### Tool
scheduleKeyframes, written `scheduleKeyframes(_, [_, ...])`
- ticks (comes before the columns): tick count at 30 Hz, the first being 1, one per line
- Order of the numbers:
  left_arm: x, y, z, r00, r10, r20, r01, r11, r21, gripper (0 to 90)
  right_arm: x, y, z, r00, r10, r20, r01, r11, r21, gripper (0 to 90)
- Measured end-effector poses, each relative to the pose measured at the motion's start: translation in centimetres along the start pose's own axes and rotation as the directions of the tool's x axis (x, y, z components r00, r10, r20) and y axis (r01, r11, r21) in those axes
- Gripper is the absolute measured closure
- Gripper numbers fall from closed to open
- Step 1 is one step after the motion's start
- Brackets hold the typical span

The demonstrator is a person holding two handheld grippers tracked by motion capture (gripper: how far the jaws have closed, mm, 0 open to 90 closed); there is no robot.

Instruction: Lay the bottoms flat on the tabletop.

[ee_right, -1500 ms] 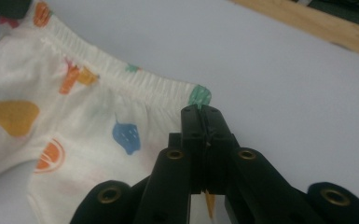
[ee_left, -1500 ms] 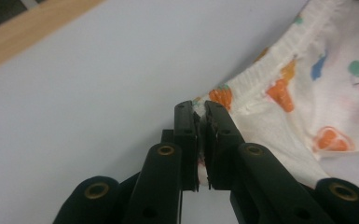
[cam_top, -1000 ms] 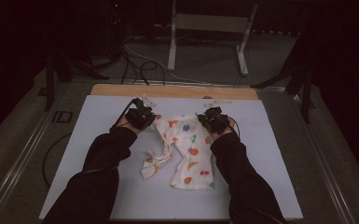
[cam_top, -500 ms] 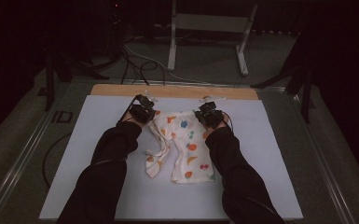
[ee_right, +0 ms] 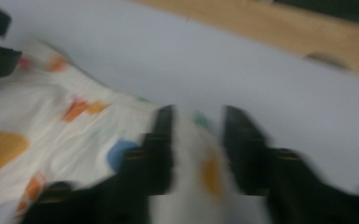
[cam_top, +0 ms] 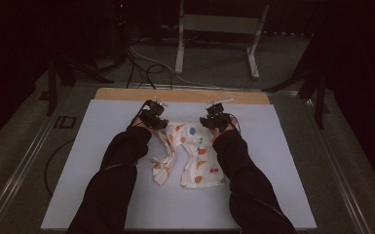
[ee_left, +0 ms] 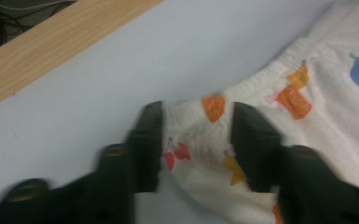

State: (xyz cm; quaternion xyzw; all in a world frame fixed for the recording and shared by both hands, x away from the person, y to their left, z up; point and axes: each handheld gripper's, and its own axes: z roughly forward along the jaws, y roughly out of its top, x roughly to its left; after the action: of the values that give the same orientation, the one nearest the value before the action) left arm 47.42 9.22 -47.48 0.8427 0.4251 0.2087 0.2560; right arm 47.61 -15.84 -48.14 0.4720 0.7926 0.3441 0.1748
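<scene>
While both sleeves reach forward over the pale grey table mat (cam_top: 102, 161), the small white cotton garment printed with coloured fruit (cam_top: 195, 156) lies near the mat's middle, its 2 loose ends trailing toward the person and its elastic waistband on the far side.

- Near end of the garment: 1 narrow part is twisted and folded (cam_top: 161, 168), the other lies flatter. Neither is spread.
- Left gripper (ee_left: 193, 135): its jaws stand apart with the gathered corner of the waistband between them. Cloth fills the gap, yet the blurred left gripper view does not settle whether the pads pinch it; I cannot tell.
- Right gripper (ee_right: 196, 144): same picture at the other waistband corner, with a strip of cloth between the spread jaws. The right gripper view is smeared with motion, so grip cannot be told.
- From above, the 2 grippers sit at the garment's far corners, left (cam_top: 152, 116) and right (cam_top: 215, 119), close to the mat's far edge.
- Beyond the mat: a light wooden strip (cam_top: 185, 96).

Handling judgement: light, limp knit that will sag and bunch, not slip much and not break. Best hold looks like the ribbed waistband (ee_left: 270, 77), thicker than the body, 1 corner per gripper, so it hangs evenly.
</scene>
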Motion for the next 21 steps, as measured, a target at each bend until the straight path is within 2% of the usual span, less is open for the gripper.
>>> scheduleKeyframes(3, [0.1,0.1,-0.5,0.9991,-0.022,0.037,0.022,0.9997,-0.006,38.4,-0.3,-0.2,-0.3,0.9997,0.017,0.016,-0.017,1.000,-0.015,37.4])
scheduleKeyframes(5, [0.1,0.2,-0.7,0.9988,-0.020,0.044,0.020,0.9998,-0.001,31.8,-0.4,-0.3,-0.4,0.9997,0.020,0.016,-0.020,1.000,-0.010,31.8])
scheduleKeyframes(7, [0.0,0.2,-0.9,0.9976,-0.034,0.060,0.034,0.9994,-0.005,25.7,-0.3,-0.3,-0.6,0.9995,0.023,0.024,-0.023,1.000,-0.019,26.9])
scheduleKeyframes(8, [0.0,0.2,-1.0,0.9964,-0.035,0.077,0.036,0.9993,-0.009,21.7,-0.3,-0.4,-0.7,0.9995,0.027,0.015,-0.026,0.999,-0.018,25.1])
scheduleKeyframes(10, [-0.1,0.2,-1.1,0.9960,-0.028,0.085,0.028,0.9996,0.000,16.6,-0.1,-0.3,-0.9,0.9999,0.015,-0.003,-0.015,1.000,-0.020,18.6])
scheduleKeyframes(12, [-0.2,0.2,-1.2,0.9936,-0.030,0.109,0.031,0.9995,-0.007,15.4,0.1,-0.3,-1.1,0.9999,-0.007,-0.013,0.007,1.000,-0.028,15.0])
scheduleKeyframes(14, [-0.4,0.2,-1.5,0.9914,-0.027,0.128,0.028,0.9996,-0.006,12.0,0.3,-0.3,-1.4,0.9993,-0.010,-0.036,0.008,0.999,-0.033,14.0])
scheduleKeyframes(17, [-0.6,0.3,-2.0,0.9900,-0.030,0.138,0.033,0.9993,-0.017,7.1,0.5,-0.2,-1.6,0.9988,-0.022,-0.044,0.020,0.999,-0.036,14.1])
scheduleKeyframes(19, [-0.7,0.4,-2.5,0.9858,-0.024,0.166,0.028,0.9992,-0.027,2.4,0.7,-0.3,-2.0,0.9983,-0.030,-0.049,0.028,0.999,-0.044,14.1])
scheduleKeyframes(21, [-0.9,0.4,-2.9,0.9844,-0.008,0.176,0.013,0.9995,-0.029,1.6,0.9,-0.4,-2.1,0.9980,-0.034,-0.054,0.032,0.999,-0.044,14.1])
